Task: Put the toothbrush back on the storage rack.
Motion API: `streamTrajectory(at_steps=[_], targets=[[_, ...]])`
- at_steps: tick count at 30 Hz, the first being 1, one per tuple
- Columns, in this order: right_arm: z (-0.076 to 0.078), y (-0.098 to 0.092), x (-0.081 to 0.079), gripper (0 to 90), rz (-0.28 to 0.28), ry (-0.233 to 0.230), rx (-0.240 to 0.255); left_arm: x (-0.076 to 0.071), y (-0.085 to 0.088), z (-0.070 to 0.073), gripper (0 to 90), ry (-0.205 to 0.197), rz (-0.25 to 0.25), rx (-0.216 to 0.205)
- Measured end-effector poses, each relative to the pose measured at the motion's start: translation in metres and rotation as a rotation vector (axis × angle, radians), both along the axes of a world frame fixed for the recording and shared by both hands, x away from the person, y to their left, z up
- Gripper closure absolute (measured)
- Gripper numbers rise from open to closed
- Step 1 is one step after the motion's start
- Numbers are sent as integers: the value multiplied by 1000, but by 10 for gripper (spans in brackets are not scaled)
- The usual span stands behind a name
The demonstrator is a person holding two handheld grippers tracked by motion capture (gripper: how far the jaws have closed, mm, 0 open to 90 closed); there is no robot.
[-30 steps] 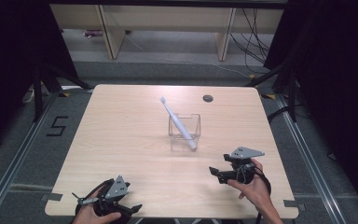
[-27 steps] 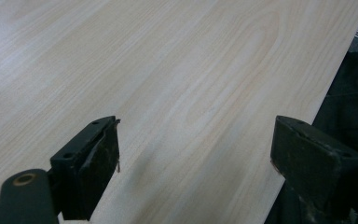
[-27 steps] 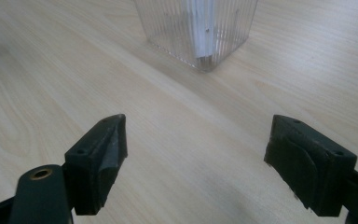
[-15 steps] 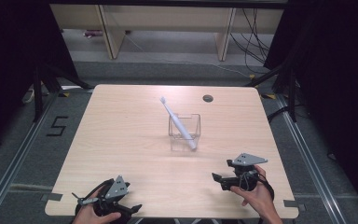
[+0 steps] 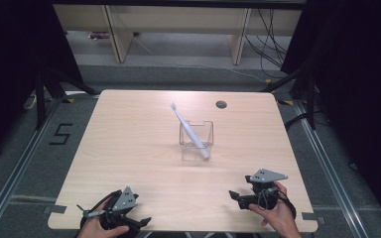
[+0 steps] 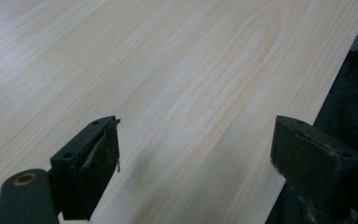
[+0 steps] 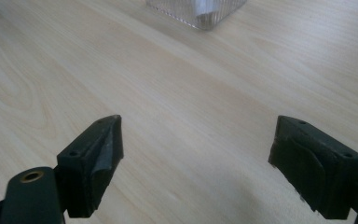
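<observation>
High view: toothbrush (image 5: 190, 131) stands tilted in the clear cup (image 5: 196, 141), mid-surface, a bit toward the far edge. Bristle end leans out over the cup's far-left rim, handle end sits at the near-right bottom corner. Left tool (image 5: 116, 218) sits at the near edge by the left corner; right tool (image 5: 242, 198) near the near edge toward the right corner, pointing left. Both well apart from the cup, neither holding anything.

Risk here: the cup looks light and the brush is long and off-balance. A sideways knock on the brush would likely lever the cup over or skid it. A one-tool pull along the lean could drag the cup with it if the other tool doesn't brace it.

Left gripper view: left tool (image 6: 193, 154) jaws spread wide, nothing between them, bare surface (image 6: 168, 70) below, the edge just to the right. Risk: low and close to that edge, so a jaw could catch the surface on the way in.

Right gripper view: right tool (image 7: 196, 154) jaws wide apart, empty. Cup's (image 7: 196, 11) ribbed base is at the top of frame, ahead and well off. Risk: clear walls are hard to judge for depth; coming in low like this, a jaw would probably hit the cup wall before it reaches the brush. Slick plastic may also slip in a pinch.
</observation>
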State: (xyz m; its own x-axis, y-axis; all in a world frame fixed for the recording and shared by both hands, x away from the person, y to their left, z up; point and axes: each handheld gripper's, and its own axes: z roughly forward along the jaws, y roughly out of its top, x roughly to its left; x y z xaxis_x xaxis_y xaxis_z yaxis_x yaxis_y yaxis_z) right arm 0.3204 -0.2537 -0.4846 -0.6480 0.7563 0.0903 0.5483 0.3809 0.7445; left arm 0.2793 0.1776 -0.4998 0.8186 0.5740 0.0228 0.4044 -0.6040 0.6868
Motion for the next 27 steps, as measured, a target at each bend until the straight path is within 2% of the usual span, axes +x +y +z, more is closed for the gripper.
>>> streamTrajectory(at_steps=[1,2,3,5,6,10,14,16,18,19,21,22,23,24,26,27], targets=[[0,-1,-1,171,-5,-6,-10,0,0,0,148,-1,1,0],[-1,0,-5,171,-24,21,4,0,0,0,148,-1,2,-1],[-1,0,-5,171,-24,21,4,0,0,0,148,-1,2,-2],[-1,-1,-7,173,-24,13,-25,0,0,-1,148,4,2,1],[-1,-3,-7,174,-4,5,-37,0,0,0,148,3,1,1],[-1,-7,-13,174,-25,11,-36,0,0,-1,148,3,0,1],[-2,-11,-15,174,-7,11,-49,1,0,-1,148,12,-5,8],[-3,-12,-16,175,-4,24,-34,0,0,-1,148,1,-3,1],[-2,-13,-19,176,-33,-2,-67,0,0,0,148,1,0,1],[-3,-13,-18,176,-20,-10,-69,0,0,-1,148,3,1,1],[-3,-13,-20,177,-18,2,-75,0,0,-1,148,2,-2,3],[-2,-13,-22,177,-35,18,-73,0,0,-1,148,3,-1,3],[-4,-14,-21,177,-12,-16,-84,1,0,-1,148,8,-5,9],[-4,-14,-21,177,-12,-16,-84,1,0,-1,148,8,-5,9],[-2,-13,-25,177,-24,23,-77,0,0,-1,148,4,-2,7],[-3,-14,-24,177,-19,8,-82,0,0,-1,148,7,0,-2]])
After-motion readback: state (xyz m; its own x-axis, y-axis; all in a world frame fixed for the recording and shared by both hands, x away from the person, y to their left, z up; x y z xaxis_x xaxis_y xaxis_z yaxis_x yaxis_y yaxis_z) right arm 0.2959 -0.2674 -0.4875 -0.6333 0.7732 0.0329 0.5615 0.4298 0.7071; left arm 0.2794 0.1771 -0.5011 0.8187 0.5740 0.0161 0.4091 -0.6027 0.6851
